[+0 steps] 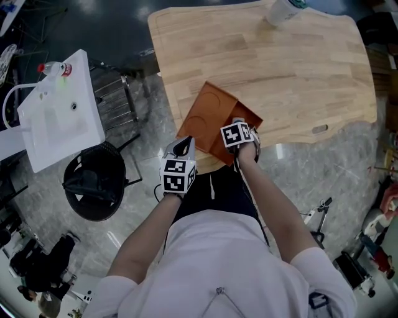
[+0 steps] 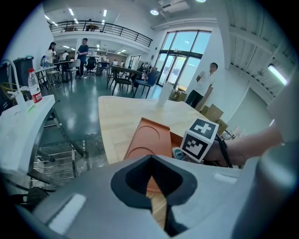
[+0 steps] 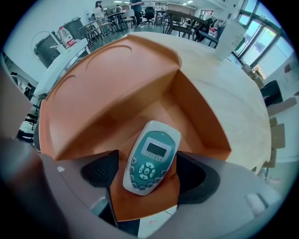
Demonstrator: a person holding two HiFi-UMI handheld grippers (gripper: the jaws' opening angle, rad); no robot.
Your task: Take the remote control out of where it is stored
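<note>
A white remote control (image 3: 152, 156) with a teal face lies in the open compartment of an orange box (image 3: 117, 79) at the near edge of the wooden table (image 1: 292, 74). My right gripper (image 3: 145, 170) is open, with one pad on each side of the remote's lower half; the right pad is almost against it and a thin gap shows on the left. From the head view the right gripper (image 1: 238, 133) reaches over the orange box (image 1: 211, 112). My left gripper (image 1: 182, 149) hovers just off the table's edge, shut on nothing (image 2: 150, 186), pointing at the orange box (image 2: 149, 140).
A white cup (image 1: 283, 9) stands at the table's far edge. To the left of the table is a white side table (image 1: 59, 115) carrying a bottle (image 1: 55, 68), with a black round seat (image 1: 96, 180) beside it. People stand farther off in the hall.
</note>
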